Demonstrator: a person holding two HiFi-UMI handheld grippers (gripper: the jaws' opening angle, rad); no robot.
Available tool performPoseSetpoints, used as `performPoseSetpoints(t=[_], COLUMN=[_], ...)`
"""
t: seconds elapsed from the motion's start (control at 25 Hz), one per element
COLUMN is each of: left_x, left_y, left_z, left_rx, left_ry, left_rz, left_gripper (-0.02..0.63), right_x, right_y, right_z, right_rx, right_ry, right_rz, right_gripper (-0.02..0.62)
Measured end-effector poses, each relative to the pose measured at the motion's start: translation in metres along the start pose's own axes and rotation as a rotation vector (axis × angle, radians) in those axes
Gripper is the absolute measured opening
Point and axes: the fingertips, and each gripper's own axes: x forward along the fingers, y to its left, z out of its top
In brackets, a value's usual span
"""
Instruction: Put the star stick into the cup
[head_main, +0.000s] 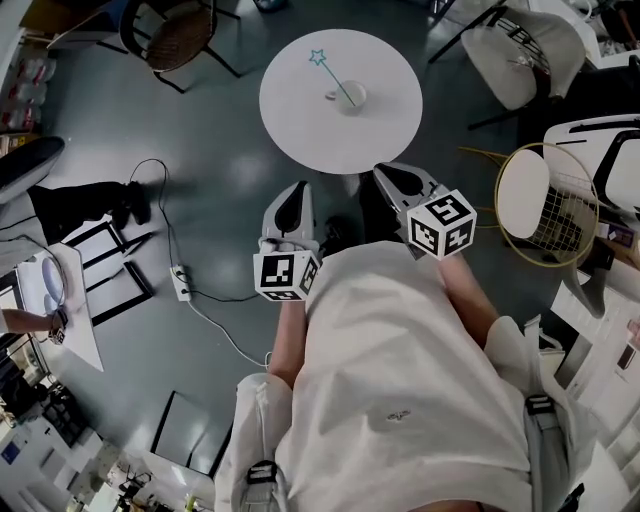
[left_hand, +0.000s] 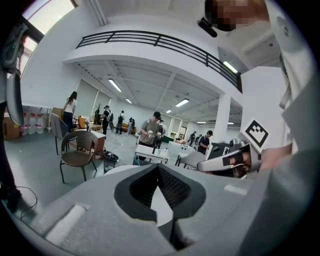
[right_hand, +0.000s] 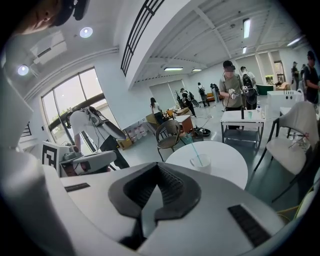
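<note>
A round white table (head_main: 300, 110) stands ahead of me on the grey floor. On it is a white cup (head_main: 353, 97) with the star stick (head_main: 330, 73) leaning in it, its teal star (head_main: 318, 57) pointing up and to the left. A small white object (head_main: 330, 96) lies beside the cup. My left gripper (head_main: 297, 190) and right gripper (head_main: 385, 172) are held close to my body, short of the table, both shut with nothing between the jaws. The right gripper view shows the cup (right_hand: 200, 161) and stick (right_hand: 194, 148) beyond the closed jaws.
A wicker chair (head_main: 180, 35) stands beyond the table to the left, a white chair (head_main: 520, 50) to the right, and a gold wire chair (head_main: 545, 205) close on my right. A power strip with cables (head_main: 182, 282) lies on the floor at left. Several people stand in the background.
</note>
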Motion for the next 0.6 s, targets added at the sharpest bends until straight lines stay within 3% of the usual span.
performPoseSetpoints(t=[0.32, 0.6], left_x=[-0.035, -0.045], left_y=[0.000, -0.009], left_z=[-0.010, 0.003], left_rx=[0.007, 0.044], left_ry=[0.024, -0.002], left_rz=[-0.052, -0.076], left_gripper=[0.011, 0.011], right_x=[-0.030, -0.051], right_y=[0.038, 0.039], right_z=[-0.015, -0.028], right_rx=[0.001, 0.020], right_ry=[-0.051, -0.073], right_rz=[-0.020, -0.062], right_gripper=[0.008, 0.008])
